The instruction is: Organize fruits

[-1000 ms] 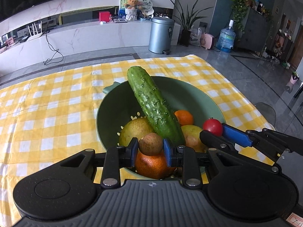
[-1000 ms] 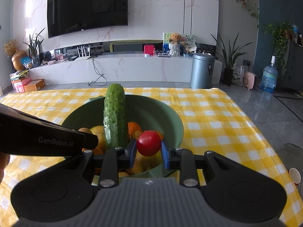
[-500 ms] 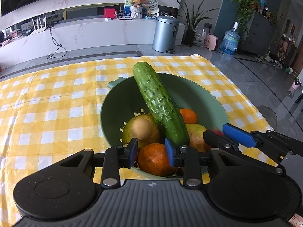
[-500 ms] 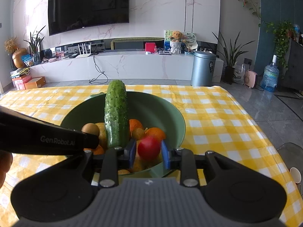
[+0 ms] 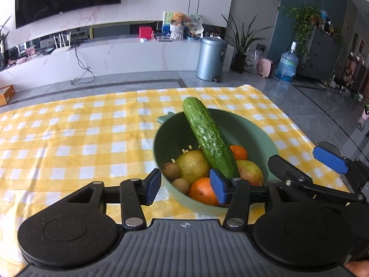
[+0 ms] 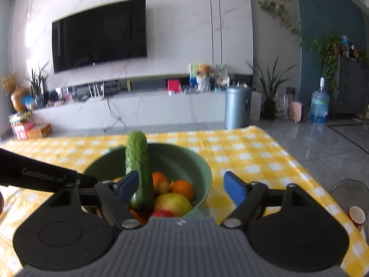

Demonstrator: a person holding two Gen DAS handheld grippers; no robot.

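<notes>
- A green bowl (image 5: 161, 138) sat on a table covered by a yellow and white checked cloth (image 5: 69, 138), in a living room with a wall television (image 6: 99, 34) and a grey bin (image 5: 211, 58) behind.
- The bowl held a long cucumber (image 5: 207, 138) leaning up against the far rim, a pale pear (image 5: 192, 166), two small brown kiwis (image 5: 170, 170), oranges (image 5: 203, 190), a reddish-green fruit (image 5: 250, 173) and, low at the near side in the right view, a red tomato (image 6: 162, 213).
- The left gripper (image 5: 184, 188) hovered just above the near rim with its jaws spread apart; they had just been opening, and nothing was pinched between them. A kiwi lay loose in the bowl just past them.
- The right gripper (image 6: 178, 188) hung beside it, jaws spread wide and also just opened, with nothing between the pads. The tomato rested in the bowl below.
- Judged from this, the step in hand was the release: both pieces looked dropped into the bowl.
- No loose fruit showed on the cloth, so the sorting looked close to done.
- The next move would call for lifting both grippers clear without knocking the leaning cucumber, then checking for anything left outside the bowl.
</notes>
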